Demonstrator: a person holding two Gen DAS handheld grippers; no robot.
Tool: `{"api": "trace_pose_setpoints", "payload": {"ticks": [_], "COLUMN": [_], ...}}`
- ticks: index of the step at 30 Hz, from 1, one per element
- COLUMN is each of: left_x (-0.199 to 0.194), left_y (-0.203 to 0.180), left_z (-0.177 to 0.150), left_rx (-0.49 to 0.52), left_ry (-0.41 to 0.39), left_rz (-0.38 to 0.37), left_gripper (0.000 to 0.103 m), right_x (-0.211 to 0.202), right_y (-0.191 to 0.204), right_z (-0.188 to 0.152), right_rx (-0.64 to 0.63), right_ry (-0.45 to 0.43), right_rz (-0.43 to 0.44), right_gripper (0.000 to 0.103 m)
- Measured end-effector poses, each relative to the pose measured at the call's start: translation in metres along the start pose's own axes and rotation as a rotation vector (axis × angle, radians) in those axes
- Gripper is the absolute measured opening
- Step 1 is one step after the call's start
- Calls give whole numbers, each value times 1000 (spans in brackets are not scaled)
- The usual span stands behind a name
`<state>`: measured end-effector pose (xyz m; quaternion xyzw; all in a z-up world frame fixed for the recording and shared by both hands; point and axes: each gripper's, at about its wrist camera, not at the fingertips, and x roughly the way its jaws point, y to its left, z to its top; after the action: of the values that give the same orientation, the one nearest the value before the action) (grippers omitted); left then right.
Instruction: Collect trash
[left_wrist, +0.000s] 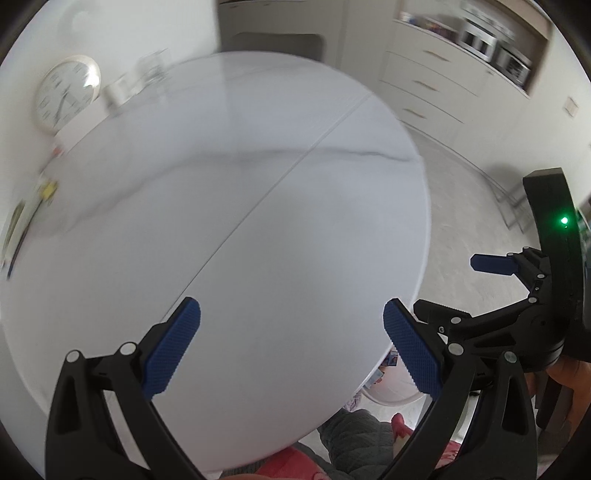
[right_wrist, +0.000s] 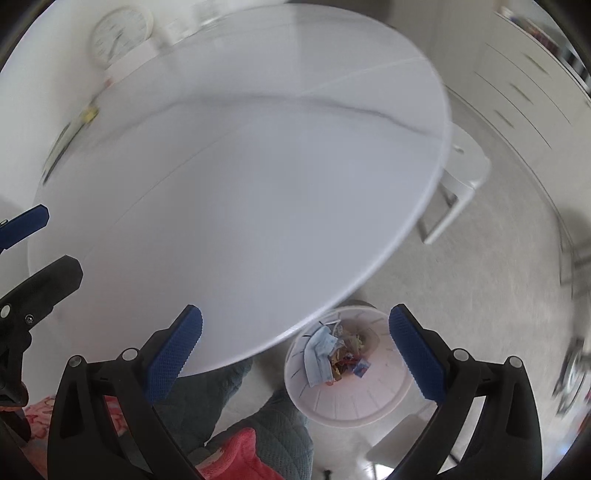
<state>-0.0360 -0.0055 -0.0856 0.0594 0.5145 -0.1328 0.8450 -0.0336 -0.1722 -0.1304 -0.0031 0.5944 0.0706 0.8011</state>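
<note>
Both claws empty: left claw (left_wrist: 291, 347) spread wide over bare bench (left_wrist: 258, 206), right claw (right_wrist: 295, 350) spread wide at bench edge, above bin (right_wrist: 351, 402) on floor. Trash (right_wrist: 332, 358) already in bin: blue mask, wrappers. Looks like between pickups, maybe near done. Next move: scan for leftovers. Blurry stuff (left_wrist: 44, 192) at far left rim, can't make out whether trash. Bin mostly hidden in left view.

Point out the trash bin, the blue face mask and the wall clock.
trash bin (right_wrist: 373, 404): right wrist view, inner wall.
blue face mask (right_wrist: 319, 356): right wrist view, middle of mask.
wall clock (left_wrist: 66, 92): left wrist view, dial.
</note>
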Motion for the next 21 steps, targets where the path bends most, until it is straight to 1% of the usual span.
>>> {"api": "trace_pose_setpoints", "payload": {"ticks": [2, 7, 11, 16, 21], "left_x": [0, -1, 0, 0, -11], "left_y": [10, 19, 21, 10, 4], "left_z": [-9, -29, -45, -49, -40], "left_rx": [-51, -146, -205, -229, -212], "left_ry": [11, 36, 56, 60, 21], "left_rz": [19, 56, 66, 71, 84], "left_gripper": [95, 95, 95, 95, 95], "right_x": [4, 11, 16, 16, -1], "right_y": [10, 31, 36, 36, 33], "right_z": [3, 2, -9, -15, -9], "right_rx": [-49, -145, -195, -205, -197], "right_ry": [11, 40, 72, 82, 33], "right_rz": [11, 29, 42, 52, 53], "right_gripper": [100, 100, 100, 100, 100]}}
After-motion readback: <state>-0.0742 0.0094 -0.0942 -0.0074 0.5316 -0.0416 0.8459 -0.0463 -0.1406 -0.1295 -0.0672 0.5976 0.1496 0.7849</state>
